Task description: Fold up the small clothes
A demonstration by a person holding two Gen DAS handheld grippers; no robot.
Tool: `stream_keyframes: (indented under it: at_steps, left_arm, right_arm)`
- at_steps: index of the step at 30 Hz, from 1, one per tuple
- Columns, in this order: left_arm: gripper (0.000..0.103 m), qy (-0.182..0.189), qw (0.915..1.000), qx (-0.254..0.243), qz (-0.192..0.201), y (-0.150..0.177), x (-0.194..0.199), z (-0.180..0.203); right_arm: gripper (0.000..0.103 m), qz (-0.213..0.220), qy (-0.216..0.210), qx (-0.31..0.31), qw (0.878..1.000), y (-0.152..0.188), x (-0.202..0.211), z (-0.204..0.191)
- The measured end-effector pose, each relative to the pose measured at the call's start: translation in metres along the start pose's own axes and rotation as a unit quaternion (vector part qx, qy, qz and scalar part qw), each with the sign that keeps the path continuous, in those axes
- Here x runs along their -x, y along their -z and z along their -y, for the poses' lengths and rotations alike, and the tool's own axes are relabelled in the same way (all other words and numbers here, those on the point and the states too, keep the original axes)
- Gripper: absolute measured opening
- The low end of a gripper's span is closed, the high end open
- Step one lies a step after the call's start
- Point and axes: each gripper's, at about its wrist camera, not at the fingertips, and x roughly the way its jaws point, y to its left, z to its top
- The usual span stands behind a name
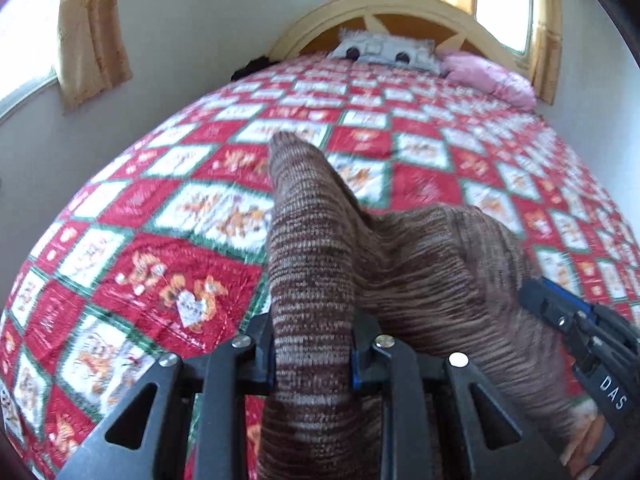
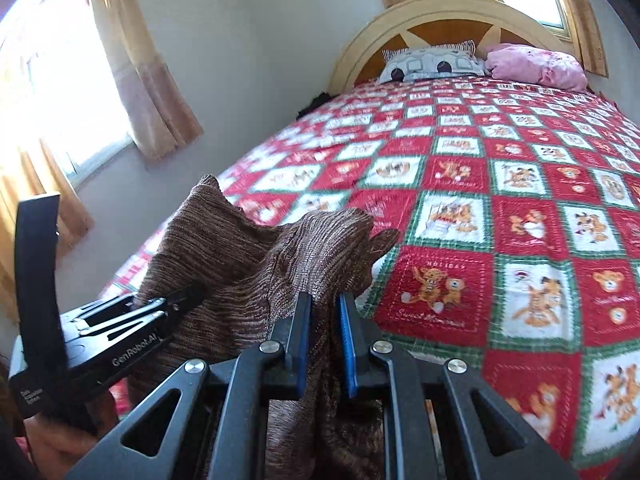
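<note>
Above the near part of the quilted bed (image 2: pixel 520 184), both grippers are holding one brown knitted garment (image 1: pixel 420 264) in the air. The left gripper (image 1: pixel 314 360) is pinching a thick bunch of it, and the right gripper (image 2: pixel 324 344) is pressing on a thin fold. The cloth is stretching left to right between them and reaching toward the far headboard (image 2: pixel 440 12). Neither hand seems nearer to the bed.

"GenRobot.AI" printed on left gripper (image 2: pixel 168 308) body; "DAS" on right gripper (image 1: pixel 536 300) body; "HOLIDAY", "Sweet Memories" on bed quilt (image 2: pixel 436 292).
</note>
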Motion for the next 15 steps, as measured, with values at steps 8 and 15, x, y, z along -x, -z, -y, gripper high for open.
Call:
stream_keyframes:
  at_steps: [8,15]
  left_arm:
    - [0.056,0.020,0.9986,0.047,-0.008,0.009,-0.020,-0.024]
    - [0.063,0.056,0.9940,0.089,-0.027,0.014,-0.015,-0.042]
  right_arm:
    - [0.014,-0.041,0.001,-0.030,0.999,0.015,-0.032,0.030]
    - [0.024,-0.052,-0.032,-0.064,0.996,0.016,-0.030,0.042]
